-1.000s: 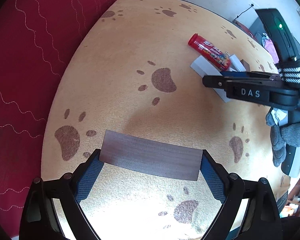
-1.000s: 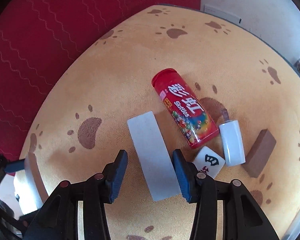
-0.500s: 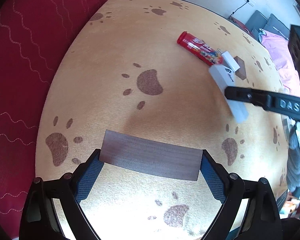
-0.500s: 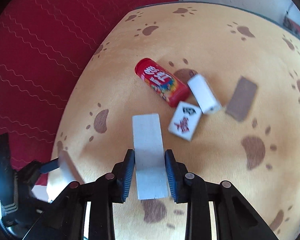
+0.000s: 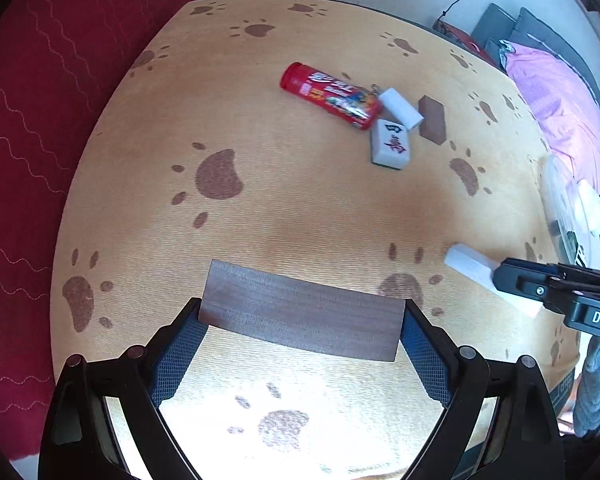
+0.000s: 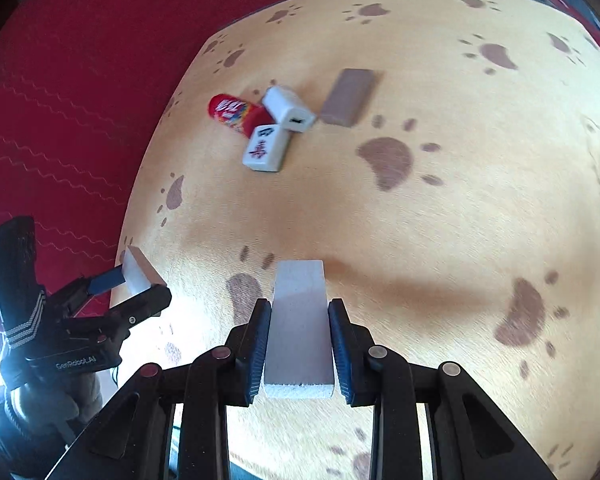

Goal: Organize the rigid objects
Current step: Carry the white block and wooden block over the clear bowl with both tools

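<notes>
Gripping dark wooden block (image 5: 302, 316) crosswise, left gripper (image 5: 300, 344), right gripper (image 6: 298, 344) clamping white foam block (image 6: 299, 320)

I read "DAS" on the right hand-held gripper (image 5: 500, 280), "GenRobot.AI" on the left hand-held gripper (image 6: 140, 292); the mahjong tile (image 6: 266, 148) and red tube (image 6: 236, 115) bear print I can't make out

Bright daylight. White glare on mat (image 5: 300, 432) at 6 o'clock in left view. Right view blurry toward 12 o'clock. Edges bent round, black corners. Soft shadows.
</notes>
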The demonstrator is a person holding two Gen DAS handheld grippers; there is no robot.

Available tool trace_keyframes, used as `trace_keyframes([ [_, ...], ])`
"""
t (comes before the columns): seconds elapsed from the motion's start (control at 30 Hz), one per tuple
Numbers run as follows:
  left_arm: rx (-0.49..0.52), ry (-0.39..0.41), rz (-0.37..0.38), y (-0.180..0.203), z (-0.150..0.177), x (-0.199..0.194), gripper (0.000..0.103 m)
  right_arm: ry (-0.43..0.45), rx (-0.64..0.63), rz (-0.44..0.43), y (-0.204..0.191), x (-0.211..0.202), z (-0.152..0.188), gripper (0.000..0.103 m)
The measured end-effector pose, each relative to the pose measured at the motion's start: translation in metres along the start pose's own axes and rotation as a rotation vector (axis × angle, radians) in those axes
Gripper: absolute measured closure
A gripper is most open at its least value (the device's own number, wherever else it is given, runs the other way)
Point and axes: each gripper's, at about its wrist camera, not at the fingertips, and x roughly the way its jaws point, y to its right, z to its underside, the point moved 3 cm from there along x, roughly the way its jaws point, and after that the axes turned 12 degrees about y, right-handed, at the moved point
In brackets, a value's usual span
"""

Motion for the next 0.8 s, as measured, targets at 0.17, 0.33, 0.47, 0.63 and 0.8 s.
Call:
trace_keyframes([
  [0.17, 0.033, -0.003, 0.010, 0.029, 0.001, 0.000, 0.009, 0.079, 0.067, 0.018, 0.033, -0.034, -0.006, 0.072],
  [0.33, 0.072, 0.005, 0.027, 0.062, -0.003, 0.001, 0.009, 0.172, 0.142, 0.052, 0.072, -0.069, -0.016, 0.072],
  [0.47, 0.100, 0.010, 0.037, 0.090, -0.005, 0.001, 0.009, 0.242, 0.211, 0.100, 0.112, -0.099, -0.024, 0.072],
  [0.63, 0.135, 0.010, 0.044, 0.120, -0.007, 0.004, 0.009, 0.311, 0.289, 0.160, 0.161, -0.127, -0.029, 0.072],
  [0.8, 0.178, 0.009, 0.051, 0.150, -0.008, 0.006, 0.009, 0.355, 0.335, 0.211, 0.194, -0.140, -0.030, 0.072],
])
